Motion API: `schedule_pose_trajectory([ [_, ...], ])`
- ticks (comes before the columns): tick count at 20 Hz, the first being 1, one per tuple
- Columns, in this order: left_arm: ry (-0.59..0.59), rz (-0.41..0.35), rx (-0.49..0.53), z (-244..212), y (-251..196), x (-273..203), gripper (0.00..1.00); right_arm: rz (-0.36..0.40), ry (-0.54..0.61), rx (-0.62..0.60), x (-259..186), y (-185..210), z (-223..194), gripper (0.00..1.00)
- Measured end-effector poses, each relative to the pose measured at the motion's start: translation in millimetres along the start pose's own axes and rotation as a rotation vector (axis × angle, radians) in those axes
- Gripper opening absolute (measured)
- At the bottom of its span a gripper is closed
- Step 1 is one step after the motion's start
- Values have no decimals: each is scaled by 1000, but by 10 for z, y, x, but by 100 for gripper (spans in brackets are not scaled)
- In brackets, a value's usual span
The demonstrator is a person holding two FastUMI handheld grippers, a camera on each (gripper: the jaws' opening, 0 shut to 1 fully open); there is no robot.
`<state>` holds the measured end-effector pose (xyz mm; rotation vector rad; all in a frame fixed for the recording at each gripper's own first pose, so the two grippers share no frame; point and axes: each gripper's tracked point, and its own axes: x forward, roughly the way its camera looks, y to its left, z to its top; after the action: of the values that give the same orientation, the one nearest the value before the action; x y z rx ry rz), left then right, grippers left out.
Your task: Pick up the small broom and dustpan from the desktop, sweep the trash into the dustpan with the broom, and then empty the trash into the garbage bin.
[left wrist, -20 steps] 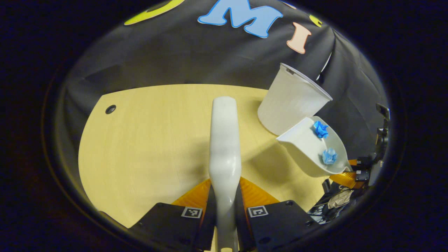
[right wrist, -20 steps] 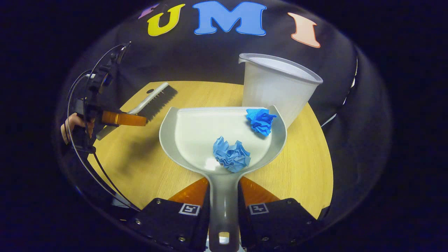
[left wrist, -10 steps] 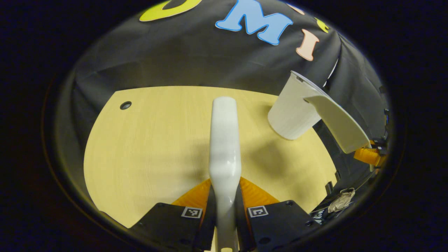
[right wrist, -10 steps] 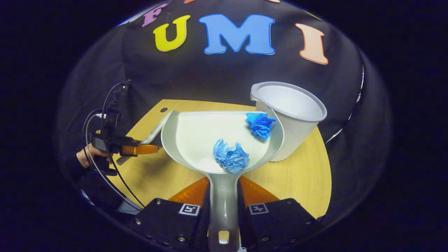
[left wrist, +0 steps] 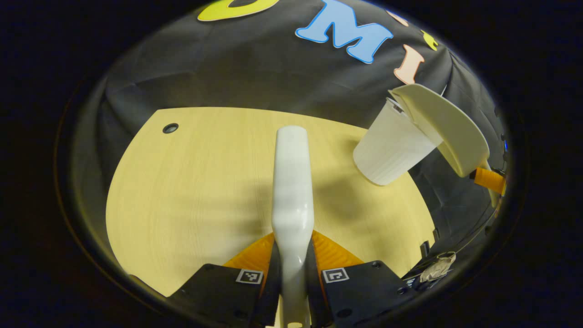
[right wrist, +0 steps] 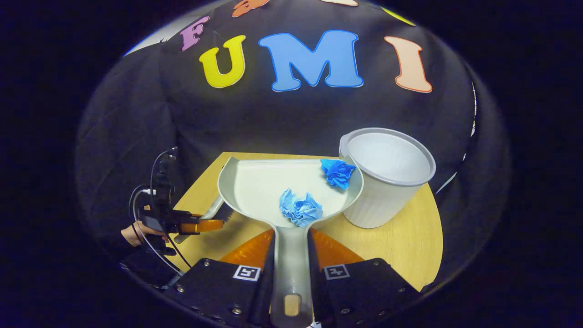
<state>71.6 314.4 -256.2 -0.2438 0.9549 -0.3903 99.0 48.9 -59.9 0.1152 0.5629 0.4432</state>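
My right gripper (right wrist: 291,255) is shut on the handle of the grey dustpan (right wrist: 259,187), held in the air level with the rim of the white garbage bin (right wrist: 387,182), just left of it. Two crumpled blue paper balls lie in the pan: a light one (right wrist: 300,208) and a darker one (right wrist: 338,173) at its far right corner. My left gripper (left wrist: 292,259) is shut on the white broom handle (left wrist: 291,182) above the wooden desktop (left wrist: 191,182). In the left gripper view the dustpan's underside (left wrist: 448,132) hangs over the bin (left wrist: 391,148). The broom's dark bristles (right wrist: 225,212) show left of the pan.
A hand (right wrist: 136,234) holds the left gripper (right wrist: 200,224) with its cables at the desk's left edge. A round cable hole (left wrist: 170,128) sits at the desktop's far left corner. The black cloth wall closes the back.
The right gripper has lifted the dustpan with both paper balls from near the desktop up to the bin's rim. The left gripper with the broom has hardly shifted.
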Motion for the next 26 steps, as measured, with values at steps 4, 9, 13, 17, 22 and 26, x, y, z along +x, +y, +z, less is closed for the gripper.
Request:
schedule_pose_trajectory([
  [4, -1, 2, -8, 94, -16, 146, 35, -10, -88, -10, 19, 59, 215, 34],
  [9, 15, 1, 0, 118, -470, 439, 35, 11, -201, 95, -96, -4, 607, 34],
  [13, 14, 3, 30, 187, -1006, 637, 35, 33, -254, 258, -18, -280, 868, 34],
  [17, 18, 9, 32, 220, -1173, 705, 35, 83, -311, 465, 63, -507, 1066, 34],
  [22, 16, 8, 30, 202, -1152, 609, 35, 135, -346, 699, 230, -727, 1166, 34],
  [26, 25, 4, 32, 158, -1210, 642, 33, 185, -373, 842, 264, -843, 1181, 34],
])
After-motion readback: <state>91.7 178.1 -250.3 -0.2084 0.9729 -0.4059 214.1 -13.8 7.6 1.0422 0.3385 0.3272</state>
